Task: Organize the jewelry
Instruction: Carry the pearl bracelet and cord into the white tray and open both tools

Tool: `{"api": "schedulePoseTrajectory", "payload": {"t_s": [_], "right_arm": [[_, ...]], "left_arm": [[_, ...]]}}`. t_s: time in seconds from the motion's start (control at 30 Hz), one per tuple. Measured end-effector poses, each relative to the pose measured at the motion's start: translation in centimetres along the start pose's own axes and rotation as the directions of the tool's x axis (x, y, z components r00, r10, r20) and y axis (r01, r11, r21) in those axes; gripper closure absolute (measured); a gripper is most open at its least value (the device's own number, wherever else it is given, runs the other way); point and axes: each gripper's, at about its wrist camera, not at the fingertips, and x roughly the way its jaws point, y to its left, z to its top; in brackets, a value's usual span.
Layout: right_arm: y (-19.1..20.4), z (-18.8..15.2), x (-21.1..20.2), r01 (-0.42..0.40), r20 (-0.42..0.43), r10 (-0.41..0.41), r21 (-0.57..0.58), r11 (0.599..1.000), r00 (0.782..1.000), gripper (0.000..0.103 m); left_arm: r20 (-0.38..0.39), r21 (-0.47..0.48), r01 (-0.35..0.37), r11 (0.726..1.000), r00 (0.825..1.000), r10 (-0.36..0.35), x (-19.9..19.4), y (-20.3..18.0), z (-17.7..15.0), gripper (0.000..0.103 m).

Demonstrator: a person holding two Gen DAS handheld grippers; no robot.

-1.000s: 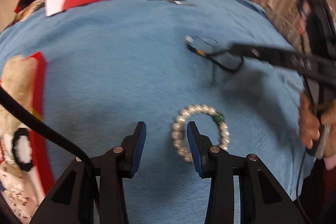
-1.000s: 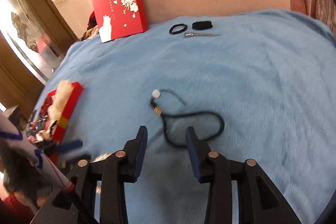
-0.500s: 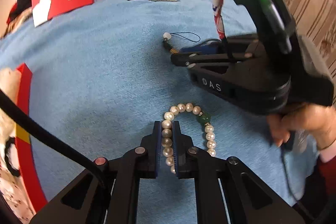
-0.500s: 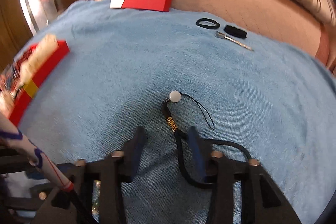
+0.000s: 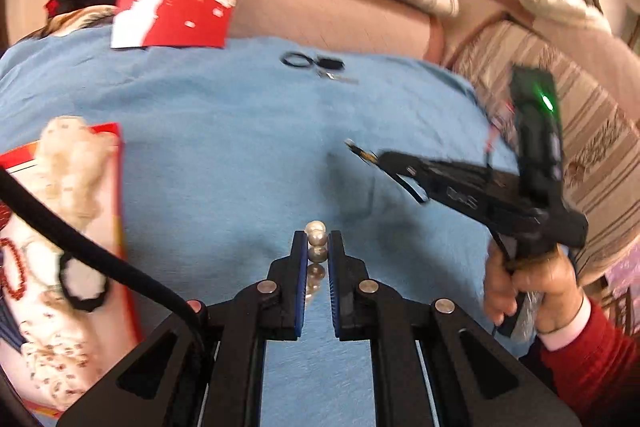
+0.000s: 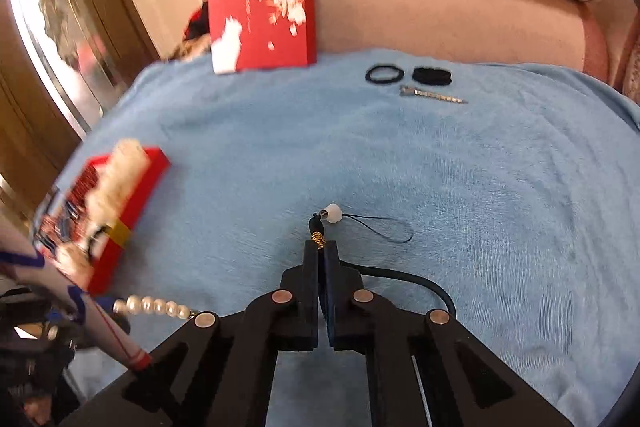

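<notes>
My left gripper (image 5: 318,245) is shut on the pearl bracelet (image 5: 316,241) and holds it lifted above the blue cloth (image 5: 224,163); the pearls also show hanging in the right wrist view (image 6: 154,305). My right gripper (image 6: 320,251) is shut on the black cord necklace (image 6: 318,233), with its white bead (image 6: 332,213) and thin loop just past the fingertips. The right gripper also shows in the left wrist view (image 5: 404,173), raised with the cord's gold-wrapped end sticking out.
An open red jewelry box (image 5: 60,239) with several items lies at the left, also in the right wrist view (image 6: 100,215). A red floral lid (image 6: 264,15) leans at the back. Two black hair ties (image 6: 384,74) and a silver clip (image 6: 432,95) lie far back.
The left gripper closed on the pearl bracelet and lifted it off the cloth. The right gripper closed on the black cord and raised it.
</notes>
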Motion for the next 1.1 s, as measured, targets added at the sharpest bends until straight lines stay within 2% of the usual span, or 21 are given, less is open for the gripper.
{"api": "schedulePoseTrajectory", "payload": {"t_s": [0.23, 0.33, 0.53, 0.77, 0.97, 1.1], "right_arm": [[4.5, 0.9, -1.6, -0.100, 0.010, 0.100, 0.018, 0.995, 0.995, 0.100], [7.6, 1.7, -1.8, -0.118, 0.010, 0.119, -0.026, 0.993, 0.993, 0.100], [13.7, 3.5, -1.6, -0.229, -0.007, 0.229, -0.053, 0.972, 0.973, 0.100], [21.4, 4.0, 1.3, -0.291, -0.083, 0.283, -0.113, 0.950, 0.956, 0.100], [26.3, 3.9, 4.8, -0.312, -0.147, 0.291, -0.150, 0.938, 0.945, 0.100], [28.1, 3.9, 7.2, -0.300, -0.176, 0.271, -0.162, 0.940, 0.946, 0.100]], "left_arm": [[0.092, -0.139, -0.052, 0.989, 0.994, 0.066, -4.4, 6.1, 0.7, 0.094], [0.136, -0.211, -0.071, 0.975, 0.986, 0.101, -6.8, 9.3, 1.0, 0.094], [0.184, -0.330, -0.087, 0.940, 0.971, 0.154, -10.1, 15.6, 1.6, 0.094], [0.175, -0.420, -0.106, 0.901, 0.965, 0.195, -9.6, 21.3, 3.5, 0.094], [0.125, -0.514, -0.126, 0.849, 0.968, 0.219, -6.8, 25.7, 3.5, 0.094], [0.097, -0.568, -0.138, 0.811, 0.968, 0.232, -5.5, 28.5, 2.9, 0.094]]}}
